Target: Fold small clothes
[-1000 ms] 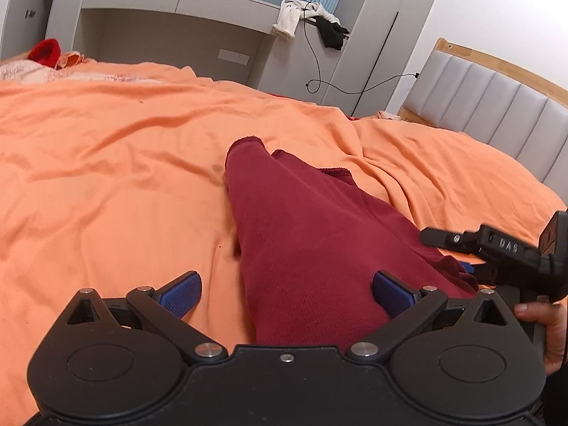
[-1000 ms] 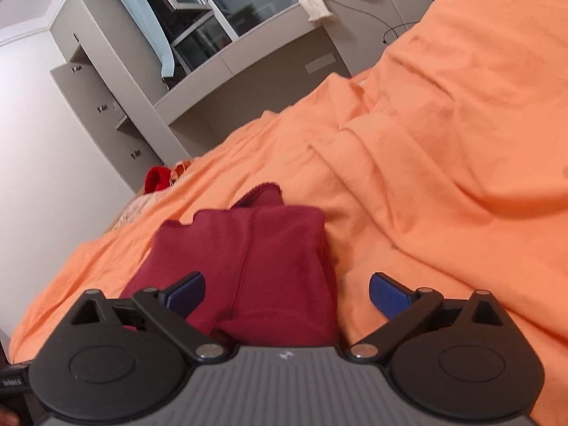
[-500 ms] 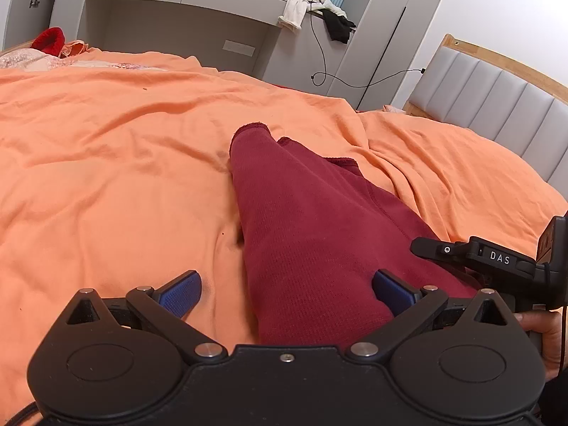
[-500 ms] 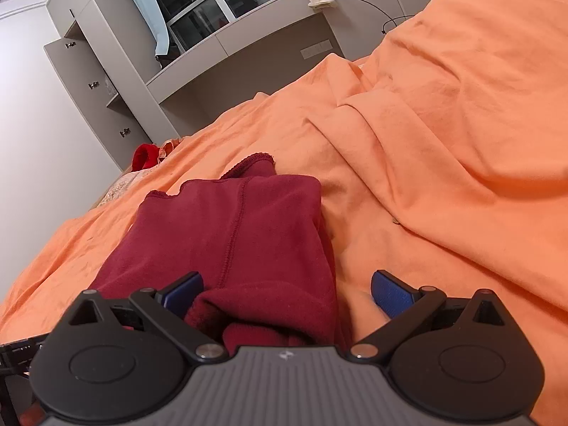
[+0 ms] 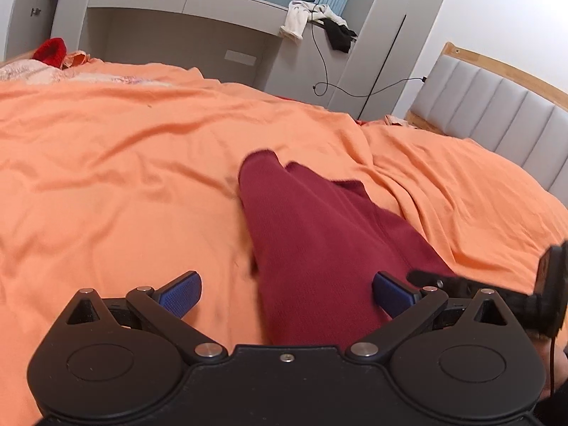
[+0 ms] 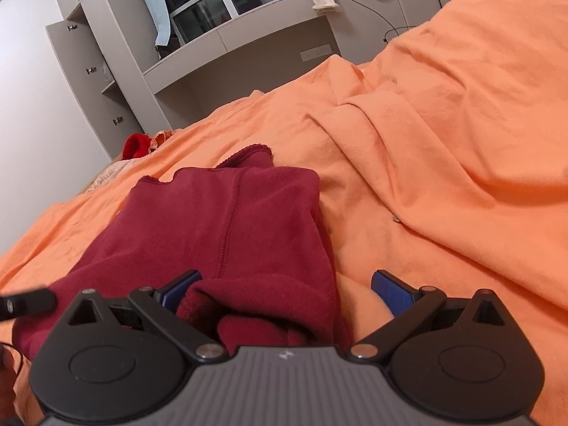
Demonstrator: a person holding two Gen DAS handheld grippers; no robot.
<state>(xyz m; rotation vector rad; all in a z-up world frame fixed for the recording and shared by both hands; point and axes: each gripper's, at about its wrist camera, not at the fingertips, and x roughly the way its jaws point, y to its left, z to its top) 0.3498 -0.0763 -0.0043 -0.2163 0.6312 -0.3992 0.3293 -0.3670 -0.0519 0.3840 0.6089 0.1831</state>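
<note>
A dark red garment (image 5: 312, 245) lies partly folded on the orange bedspread (image 5: 124, 184), its far hem towards the back. My left gripper (image 5: 285, 293) stands open over the garment's near left edge, blue pads wide apart. My right gripper (image 6: 285, 289) is open too, straddling the garment (image 6: 227, 227) at its near right corner, where the cloth is bunched between the fingers. The other gripper's black body (image 5: 532, 294) shows at the right of the left wrist view.
Grey built-in cabinets (image 5: 177, 28) stand behind the bed, with clothes and a cable (image 5: 319, 25) hanging off a ledge. A red item (image 5: 49, 49) lies at the far left bed edge. A padded headboard (image 5: 497, 103) is at the right. Bedspread folds (image 6: 408, 135) rise to the right.
Both grippers have drawn back slightly and stay open. The garment's far end looks blurred, still settling on the bed. The right gripper's body has slid further right in the left wrist view.
</note>
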